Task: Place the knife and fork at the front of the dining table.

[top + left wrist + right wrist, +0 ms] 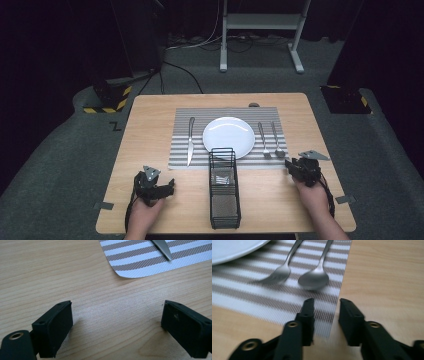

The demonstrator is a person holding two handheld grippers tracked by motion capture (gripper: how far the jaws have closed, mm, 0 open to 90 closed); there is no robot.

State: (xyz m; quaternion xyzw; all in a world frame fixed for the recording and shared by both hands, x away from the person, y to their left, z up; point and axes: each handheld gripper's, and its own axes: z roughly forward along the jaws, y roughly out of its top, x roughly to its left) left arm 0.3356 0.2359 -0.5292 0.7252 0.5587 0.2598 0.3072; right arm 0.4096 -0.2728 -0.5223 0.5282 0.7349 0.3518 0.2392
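Between my right gripper's (324, 315) partly parted, empty jaws lies the striped placemat's (249, 302) edge; just beyond rests the polished steel spoon (314, 278) beside the steel fork (277, 273). Light, stiff, slippery, I judge: pinch its thin handle. Handle ends are cropped. My left gripper (117, 327) gapes wide, empty
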